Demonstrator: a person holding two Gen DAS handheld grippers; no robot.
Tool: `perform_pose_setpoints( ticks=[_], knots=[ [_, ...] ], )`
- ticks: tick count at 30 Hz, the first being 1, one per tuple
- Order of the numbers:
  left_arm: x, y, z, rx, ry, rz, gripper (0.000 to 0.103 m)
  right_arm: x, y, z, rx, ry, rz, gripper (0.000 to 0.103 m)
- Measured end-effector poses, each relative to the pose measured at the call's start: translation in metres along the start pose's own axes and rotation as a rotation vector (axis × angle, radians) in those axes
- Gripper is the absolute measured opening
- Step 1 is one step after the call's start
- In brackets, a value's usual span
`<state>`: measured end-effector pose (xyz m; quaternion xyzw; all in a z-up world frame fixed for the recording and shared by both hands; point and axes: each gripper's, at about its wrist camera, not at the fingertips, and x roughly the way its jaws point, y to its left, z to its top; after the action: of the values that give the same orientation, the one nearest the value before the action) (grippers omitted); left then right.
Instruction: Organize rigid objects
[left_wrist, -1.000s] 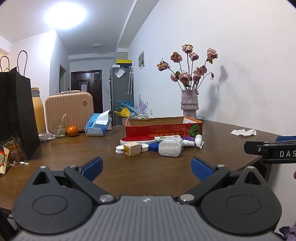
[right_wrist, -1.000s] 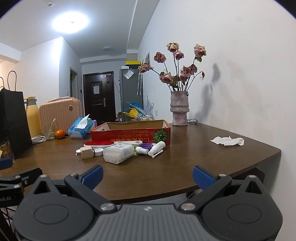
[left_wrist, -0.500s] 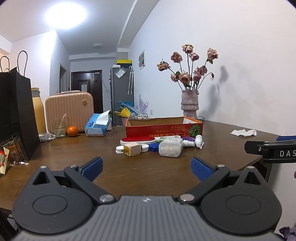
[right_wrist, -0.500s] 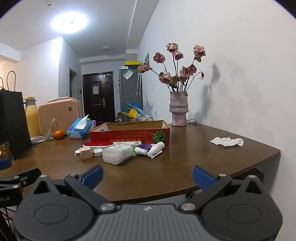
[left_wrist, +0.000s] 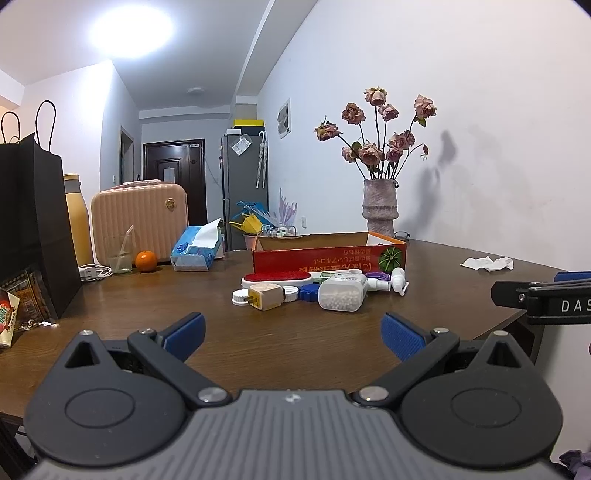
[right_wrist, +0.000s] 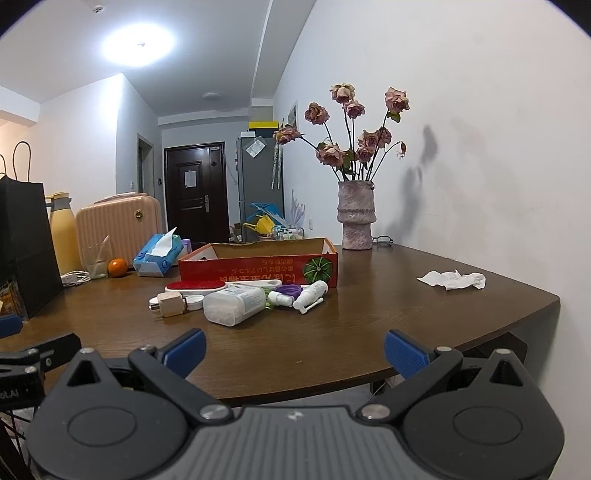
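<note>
Small rigid objects (left_wrist: 321, 290) cluster just in front of one red cardboard box (left_wrist: 328, 254) on a wooden table (right_wrist: 332, 339); both grippers, left (left_wrist: 291, 332) and right (right_wrist: 293, 345), hover spread wide, holding nothing.

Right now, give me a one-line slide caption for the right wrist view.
Open right hand-held gripper faces small items clustered before a red cardboard box on a wooden table.
</note>
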<state>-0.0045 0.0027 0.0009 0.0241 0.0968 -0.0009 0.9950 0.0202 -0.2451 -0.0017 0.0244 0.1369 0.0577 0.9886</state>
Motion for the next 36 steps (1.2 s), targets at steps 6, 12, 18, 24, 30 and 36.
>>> perform_pose_setpoints(
  ticks=[6,12,18,24,30,36],
  knots=[
    [0.001,-0.002,-0.001,0.006,0.009,-0.002,0.103,0.001,-0.002,-0.002,0.01,0.008,-0.005,0.103],
    [0.001,-0.004,-0.001,0.01,0.009,-0.007,0.103,0.002,-0.008,-0.002,0.028,0.008,-0.019,0.103],
    [0.011,-0.007,0.003,0.065,0.001,0.017,0.103,0.008,0.001,0.0,-0.015,-0.05,-0.028,0.103],
    [0.041,-0.008,0.01,0.09,0.015,0.047,0.103,0.03,0.012,0.001,-0.077,-0.081,-0.015,0.103],
    [0.086,0.0,0.007,0.097,0.142,0.055,0.103,0.076,0.014,-0.006,-0.089,-0.028,-0.02,0.103],
    [0.137,0.008,0.021,0.054,0.193,0.01,0.103,0.126,0.014,0.008,-0.096,0.028,0.033,0.102]
  ],
)
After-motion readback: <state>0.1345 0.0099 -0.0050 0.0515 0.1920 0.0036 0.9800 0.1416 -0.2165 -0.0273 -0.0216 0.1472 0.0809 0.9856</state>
